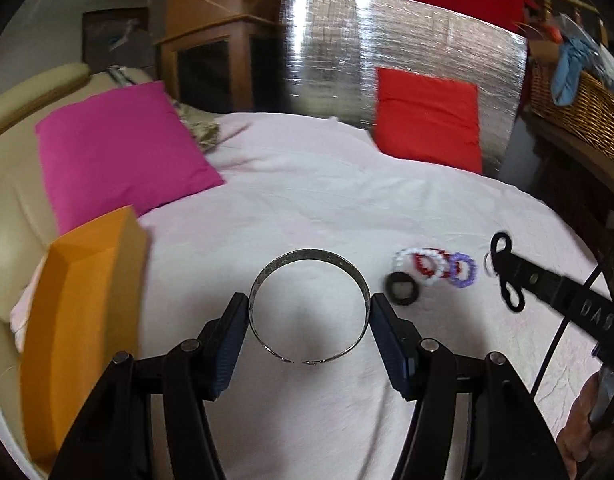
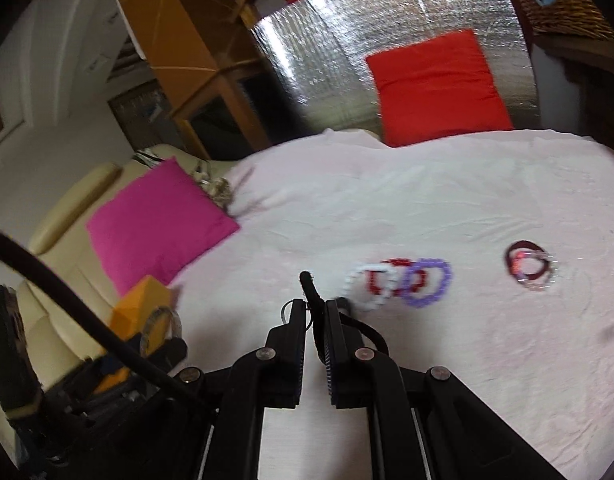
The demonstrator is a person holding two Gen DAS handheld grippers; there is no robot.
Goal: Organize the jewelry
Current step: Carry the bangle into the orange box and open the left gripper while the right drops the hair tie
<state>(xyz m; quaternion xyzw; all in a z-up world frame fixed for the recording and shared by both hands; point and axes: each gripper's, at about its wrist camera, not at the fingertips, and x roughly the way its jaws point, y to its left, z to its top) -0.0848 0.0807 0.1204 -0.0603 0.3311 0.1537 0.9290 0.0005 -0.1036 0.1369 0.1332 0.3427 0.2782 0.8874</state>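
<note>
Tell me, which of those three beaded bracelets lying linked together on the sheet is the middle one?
The red beaded bracelet. It lies between the white beaded bracelet on its left and the purple beaded bracelet on its right, overlapping both on the pink sheet.

left gripper (image 1: 309, 320): black arms | blue ribbed pads | silver screws | black cable
</note>
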